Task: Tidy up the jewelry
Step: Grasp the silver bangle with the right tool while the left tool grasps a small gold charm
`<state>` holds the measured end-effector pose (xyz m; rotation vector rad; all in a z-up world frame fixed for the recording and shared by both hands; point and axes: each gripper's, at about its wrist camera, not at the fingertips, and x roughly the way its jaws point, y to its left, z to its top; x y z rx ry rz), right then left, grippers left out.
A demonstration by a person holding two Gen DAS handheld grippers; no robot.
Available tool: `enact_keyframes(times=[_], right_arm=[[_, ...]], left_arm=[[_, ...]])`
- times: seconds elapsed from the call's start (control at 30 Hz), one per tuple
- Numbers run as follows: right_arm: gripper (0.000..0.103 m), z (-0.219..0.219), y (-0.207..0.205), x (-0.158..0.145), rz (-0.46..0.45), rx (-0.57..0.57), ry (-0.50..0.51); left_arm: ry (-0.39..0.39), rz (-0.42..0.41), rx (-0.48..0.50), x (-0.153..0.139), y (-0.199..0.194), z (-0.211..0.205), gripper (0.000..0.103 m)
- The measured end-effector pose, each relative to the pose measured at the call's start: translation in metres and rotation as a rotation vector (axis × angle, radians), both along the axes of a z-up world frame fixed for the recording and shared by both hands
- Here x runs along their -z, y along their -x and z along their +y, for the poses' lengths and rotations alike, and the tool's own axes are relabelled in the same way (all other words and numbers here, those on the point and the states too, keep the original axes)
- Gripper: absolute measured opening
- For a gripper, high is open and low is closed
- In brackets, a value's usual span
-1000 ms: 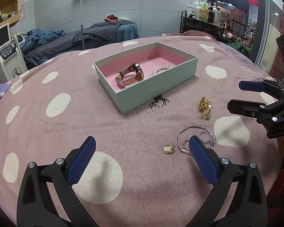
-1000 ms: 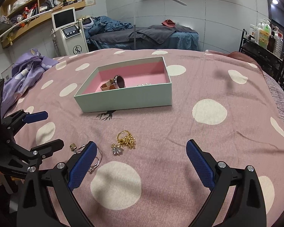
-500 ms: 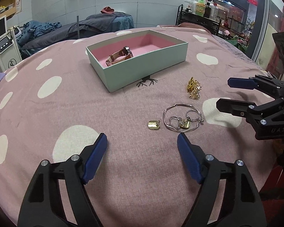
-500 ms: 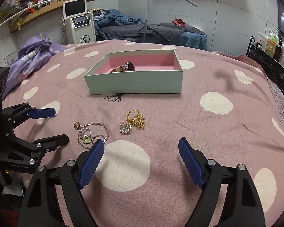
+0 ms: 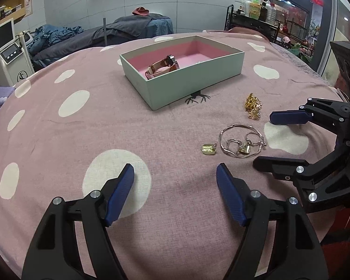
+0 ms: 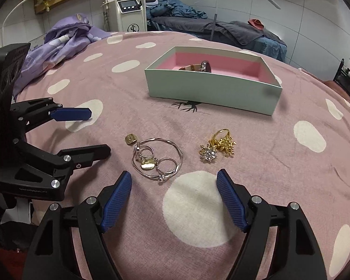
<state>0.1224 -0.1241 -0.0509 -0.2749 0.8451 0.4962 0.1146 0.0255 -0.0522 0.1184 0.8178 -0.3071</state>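
Observation:
A mint box with pink lining (image 5: 193, 86) (image 6: 212, 88) holds a watch with a pink strap (image 5: 162, 66) (image 6: 198, 66). On the cloth lie a silver bangle with rings (image 5: 241, 140) (image 6: 157, 158), a small gold square piece (image 5: 208, 149) (image 6: 131, 138), and a gold cluster (image 5: 253, 107) (image 6: 219, 145). My left gripper (image 5: 175, 172) (image 6: 98, 131) is open and empty, left of the bangle. My right gripper (image 6: 173, 179) (image 5: 263, 140) is open and empty, just short of the bangle.
The jewelry lies on a pink cloth with white dots (image 5: 81, 126) (image 6: 291, 163). A purple blanket (image 6: 65, 39) lies at the far left. A white machine (image 6: 128, 11), a treatment bed (image 5: 133, 28) and a shelf of bottles (image 5: 256, 7) stand behind.
Both grippers have dropped lower and pulled back toward the near edge. The right gripper now sits directly in front of the bangle; both jaws have narrowed somewhat but stay open.

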Motion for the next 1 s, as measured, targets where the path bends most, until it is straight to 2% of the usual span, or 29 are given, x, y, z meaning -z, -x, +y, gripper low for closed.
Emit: enact_keyframes(times=[0.07, 0.23, 0.33, 0.43, 0.57, 0.73, 1.0], right_arm=[[0.072, 0.007, -0.005, 0.002, 0.011, -0.008, 0.006], [0.07, 0.014, -0.015, 0.003, 0.04, -0.012, -0.006], [0.069, 0.015, -0.018, 0.003, 0.051, -0.005, -0.013], [0.068, 0.021, -0.016, 0.006, 0.032, -0.015, 0.025], [0.05, 0.022, -0.016, 0.004, 0.032, -0.024, 0.012], [0.05, 0.02, -0.015, 0.002, 0.029, -0.023, 0.001], [0.05, 0.006, -0.009, -0.012, 0.025, -0.004, -0.085]], left_arm=[[0.001, 0.005, 0.004, 0.001, -0.001, 0.002, 0.063], [-0.007, 0.004, 0.02, 0.002, -0.002, 0.0, 0.056], [0.003, 0.006, 0.013, 0.001, -0.004, 0.005, 0.056], [0.0, 0.006, 0.005, 0.001, -0.005, 0.009, 0.056], [0.001, 0.011, 0.002, 0.001, -0.005, 0.012, 0.056], [0.002, 0.008, 0.024, 0.001, -0.004, 0.005, 0.056], [0.017, -0.002, 0.067, -0.003, -0.006, -0.008, 0.054]])
